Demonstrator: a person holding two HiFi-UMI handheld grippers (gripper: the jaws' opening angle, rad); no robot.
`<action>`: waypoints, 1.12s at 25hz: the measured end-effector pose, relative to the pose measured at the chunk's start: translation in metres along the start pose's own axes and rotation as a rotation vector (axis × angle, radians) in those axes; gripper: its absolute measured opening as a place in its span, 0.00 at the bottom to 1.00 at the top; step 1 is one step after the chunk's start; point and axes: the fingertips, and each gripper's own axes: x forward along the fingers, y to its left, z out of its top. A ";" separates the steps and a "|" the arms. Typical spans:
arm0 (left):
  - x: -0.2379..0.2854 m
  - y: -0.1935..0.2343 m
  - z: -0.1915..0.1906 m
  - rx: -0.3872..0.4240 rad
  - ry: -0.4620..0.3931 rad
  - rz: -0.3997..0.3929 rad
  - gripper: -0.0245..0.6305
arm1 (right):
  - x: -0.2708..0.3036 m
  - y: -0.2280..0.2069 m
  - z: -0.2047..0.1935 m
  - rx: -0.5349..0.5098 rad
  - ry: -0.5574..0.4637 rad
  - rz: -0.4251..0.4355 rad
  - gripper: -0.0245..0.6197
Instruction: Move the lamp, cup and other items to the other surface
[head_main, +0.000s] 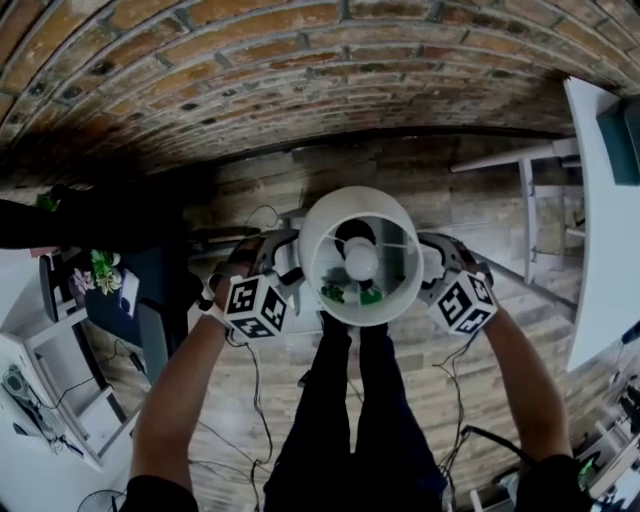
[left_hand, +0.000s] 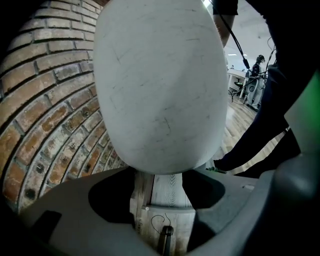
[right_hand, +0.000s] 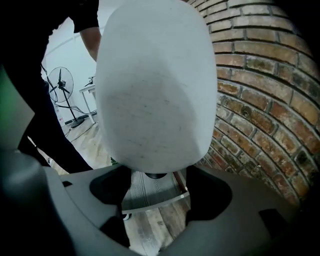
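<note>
Currently lamp (head_main: 360, 258) mid-air; left hand-held gripper (head_main: 292, 282) and right hand-held gripper (head_main: 428, 278) both pinching wooden base (left_hand: 167, 197) beneath shade (left_hand: 160, 85). Risk: uneven squeeze tilts top-heavy lamp; cord (left_hand: 165, 237) snags.

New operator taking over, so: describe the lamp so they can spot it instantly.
Below the brick wall, over the wooden floor, the left gripper and right gripper hold the lamp between them. It alone has a round white shade, a bulb inside, and a pale wooden base.

Left tool (left_hand: 162, 192) grips lamp (left_hand: 160, 85) by wooden post (white shade above); brick wall (left_hand: 45, 100) beside.
</note>
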 end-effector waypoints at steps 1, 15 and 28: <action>-0.008 -0.001 0.004 0.003 0.000 0.001 0.48 | -0.007 0.002 0.006 0.000 -0.003 -0.003 0.58; -0.136 0.005 0.099 0.080 -0.066 0.003 0.48 | -0.145 0.018 0.097 0.009 -0.027 -0.099 0.58; -0.243 0.017 0.209 0.205 -0.201 -0.022 0.48 | -0.275 0.030 0.158 0.056 -0.061 -0.254 0.57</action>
